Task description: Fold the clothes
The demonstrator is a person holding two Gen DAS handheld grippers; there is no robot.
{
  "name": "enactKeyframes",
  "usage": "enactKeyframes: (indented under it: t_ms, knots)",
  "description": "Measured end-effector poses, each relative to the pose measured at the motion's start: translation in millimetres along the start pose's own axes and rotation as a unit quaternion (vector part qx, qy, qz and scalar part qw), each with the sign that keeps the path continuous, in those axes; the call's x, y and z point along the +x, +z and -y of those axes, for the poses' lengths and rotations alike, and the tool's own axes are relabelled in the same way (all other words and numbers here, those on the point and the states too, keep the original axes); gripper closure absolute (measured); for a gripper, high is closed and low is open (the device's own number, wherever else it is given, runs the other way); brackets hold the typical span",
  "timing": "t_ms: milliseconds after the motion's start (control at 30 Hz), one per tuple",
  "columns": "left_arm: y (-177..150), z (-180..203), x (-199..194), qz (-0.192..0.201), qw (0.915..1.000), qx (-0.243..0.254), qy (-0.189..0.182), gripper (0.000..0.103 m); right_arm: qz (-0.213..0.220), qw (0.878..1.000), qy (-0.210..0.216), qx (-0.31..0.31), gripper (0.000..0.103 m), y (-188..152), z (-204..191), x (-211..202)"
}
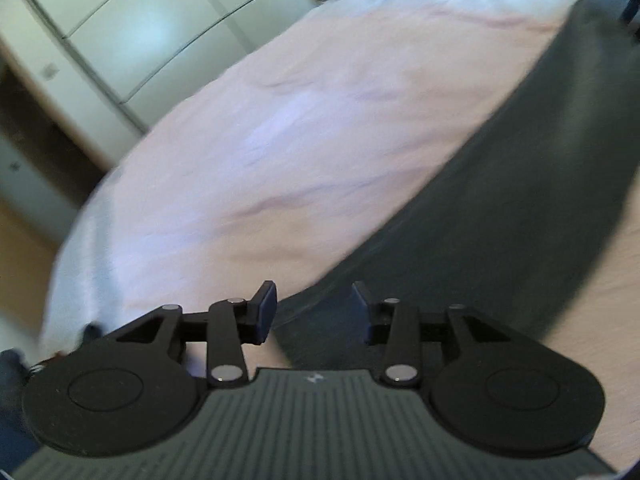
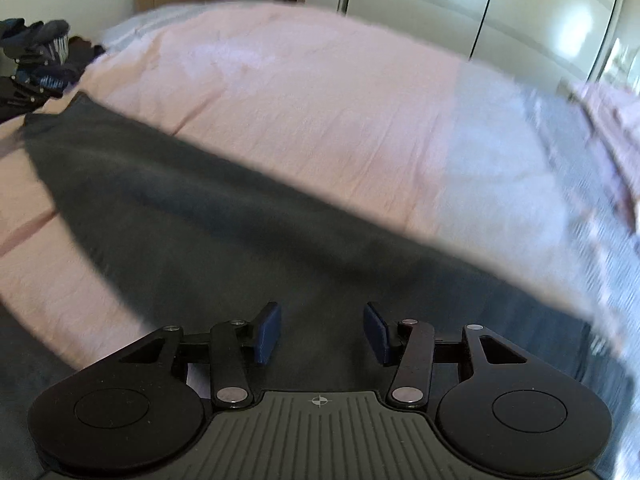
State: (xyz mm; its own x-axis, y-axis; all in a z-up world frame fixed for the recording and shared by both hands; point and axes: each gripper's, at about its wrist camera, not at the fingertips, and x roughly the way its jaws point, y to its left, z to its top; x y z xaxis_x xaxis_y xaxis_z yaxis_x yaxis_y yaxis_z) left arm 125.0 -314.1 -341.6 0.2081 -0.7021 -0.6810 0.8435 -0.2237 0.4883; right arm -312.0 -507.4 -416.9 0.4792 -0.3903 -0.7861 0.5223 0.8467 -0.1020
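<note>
A dark grey garment (image 1: pixel 500 200) lies flat on a pink bedsheet (image 1: pixel 300 140), running as a long band toward the upper right in the left wrist view. My left gripper (image 1: pixel 314 312) hovers over its near end, jaws apart, nothing between the blue pads (image 1: pixel 267 312). In the right wrist view the same dark garment (image 2: pixel 240 240) stretches from the upper left to the lower right across the pink sheet (image 2: pixel 300 100). My right gripper (image 2: pixel 322 334) stands open above the cloth, and no fabric sits between its fingers.
White wardrobe doors (image 1: pixel 140 28) stand beyond the bed, seen again as wardrobe doors (image 2: pixel 500 8) in the right wrist view. A pile of dark and striped clothes (image 2: pixel 36 52) lies at the far left. Rumpled pink bedding (image 2: pixel 608 120) bunches at the right.
</note>
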Motion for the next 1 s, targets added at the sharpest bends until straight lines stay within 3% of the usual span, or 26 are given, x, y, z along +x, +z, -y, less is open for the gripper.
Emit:
enactKeyframes:
  t_ms: [100, 167, 300, 400, 500, 567, 633, 700, 833, 933, 1000]
  knots:
    - [15.4, 28.5, 1.7, 0.002, 0.9984, 0.038, -0.042, 0.064, -0.018, 1.000, 0.008, 0.012, 0.054, -7.3, 0.8, 0.9]
    - [26.7, 41.4, 7.8, 0.004, 0.9964, 0.057, -0.062, 0.063, -0.001, 1.000, 0.006, 0.018, 0.054, -1.8, 8.1, -6.9]
    - [53.3, 38.4, 38.2, 0.003, 0.9952, 0.034, -0.092, 0.062, 0.023, 1.000, -0.003, -0.004, 0.054, 25.7, 28.6, -8.0]
    - [66.7, 38.7, 66.9, -0.013, 0.9903, 0.003, -0.138, 0.062, 0.015, 1.000, 0.026, 0.001, 0.054, 53.7, 46.0, 15.9]
    - [70.9, 56.5, 93.2, -0.018, 0.9928, 0.050, -0.107, 0.054, -0.025, 0.998, 0.045, -0.025, 0.054, 68.8, 48.1, 60.0]
    - [72.6, 57.5, 105.1, -0.017, 0.9948, 0.048, -0.089, 0.044, -0.043, 0.997, 0.035, -0.048, 0.054, 73.8, 45.1, 88.2]
    - [73.9, 55.7, 110.9, -0.015, 0.9955, 0.051, -0.079, 0.039, -0.039, 0.998, 0.045, -0.031, 0.054, 77.8, 51.4, 97.9]
    - [75.7, 54.8, 110.7, -0.017, 0.9951, 0.059, -0.077, 0.040, -0.029, 0.998, 0.062, -0.005, 0.054, 81.8, 59.2, 98.5]
    - [76.3, 41.7, 103.3, -0.019, 0.9960, 0.044, -0.076, 0.055, 0.024, 0.995, 0.097, 0.029, 0.054, 92.9, 66.6, 73.2]
    - [68.0, 28.7, 100.8, -0.043, 0.9914, 0.032, -0.119, 0.056, -0.005, 0.995, 0.098, -0.003, 0.054, 104.9, 57.8, 90.6]
    - [60.6, 25.8, 101.1, -0.042, 0.9910, 0.035, -0.122, 0.054, -0.032, 0.994, 0.104, -0.028, 0.054, 109.9, 51.9, 106.8]
